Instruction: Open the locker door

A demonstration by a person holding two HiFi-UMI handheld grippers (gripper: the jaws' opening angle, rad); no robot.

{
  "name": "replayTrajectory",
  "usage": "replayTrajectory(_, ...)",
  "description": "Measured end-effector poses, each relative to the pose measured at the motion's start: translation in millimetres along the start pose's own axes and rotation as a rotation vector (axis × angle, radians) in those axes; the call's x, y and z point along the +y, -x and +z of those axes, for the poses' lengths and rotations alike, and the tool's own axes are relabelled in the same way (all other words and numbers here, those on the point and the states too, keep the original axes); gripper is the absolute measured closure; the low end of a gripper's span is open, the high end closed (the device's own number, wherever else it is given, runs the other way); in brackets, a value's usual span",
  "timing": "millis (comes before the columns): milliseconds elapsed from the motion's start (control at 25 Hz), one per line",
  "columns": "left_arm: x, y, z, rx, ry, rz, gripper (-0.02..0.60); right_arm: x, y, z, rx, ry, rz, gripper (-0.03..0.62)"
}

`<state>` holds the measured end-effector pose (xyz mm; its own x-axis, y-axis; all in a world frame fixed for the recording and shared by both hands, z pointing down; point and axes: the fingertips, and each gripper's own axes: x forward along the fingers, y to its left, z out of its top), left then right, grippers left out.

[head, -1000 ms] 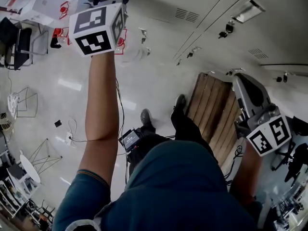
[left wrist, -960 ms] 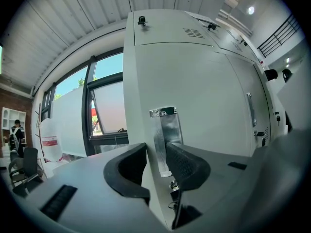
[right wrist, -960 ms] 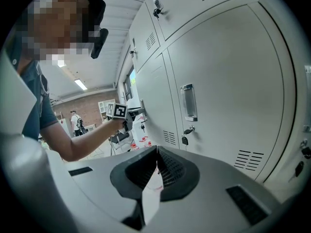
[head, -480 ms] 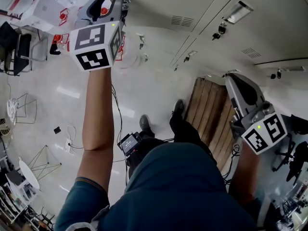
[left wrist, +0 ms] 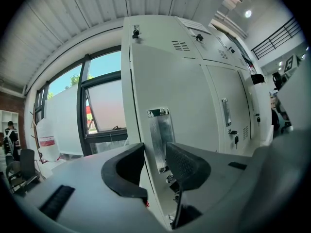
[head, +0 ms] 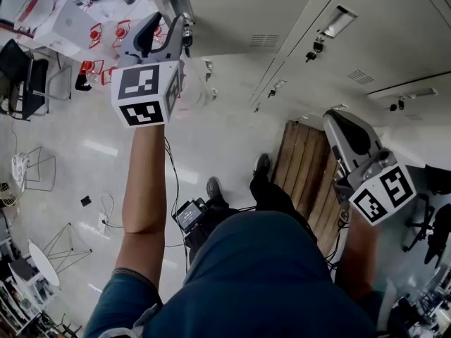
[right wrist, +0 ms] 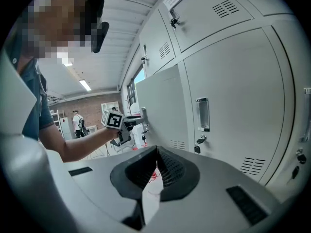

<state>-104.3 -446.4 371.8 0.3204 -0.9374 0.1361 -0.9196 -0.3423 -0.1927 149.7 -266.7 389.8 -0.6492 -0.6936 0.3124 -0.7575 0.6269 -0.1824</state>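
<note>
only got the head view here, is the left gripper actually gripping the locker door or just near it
Observer: Gripping it. In the left gripper view the left gripper has its jaws closed on the free edge of the locker door, one jaw over the metal handle plate.
Operator: is the door off the frame yet
Observer: Yes. The right gripper view shows it swung out from the locker front, well ajar.
Operator: and the other hand
Observer: The right gripper is shut and empty, facing a closed neighbouring door.
</note>
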Motion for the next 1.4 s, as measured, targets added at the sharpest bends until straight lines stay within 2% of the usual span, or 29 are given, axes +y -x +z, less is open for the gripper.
replayTrajectory(440, -15, 40, 0, 0.009, -0.014, -0.065, 0.442, 25, 12, 12, -0.034, 0.016, -0.013, 0.559)
replayTrajectory(680, -25, 64, 0, -0.008, -0.032, -0.119, 0.47, 43, 16, 19, -0.057, 0.028, -0.023, 0.559)
replayTrajectory(1000, -48, 99, 6, -0.029, -0.036, -0.223, 0.517, 66, 24, 31, -0.079, 0.046, -0.041, 0.559)
replayTrajectory(1400, -78, 132, 9, -0.039, -0.053, -0.373, 0.522, 100, 29, 40, -0.101, 0.068, -0.049, 0.558)
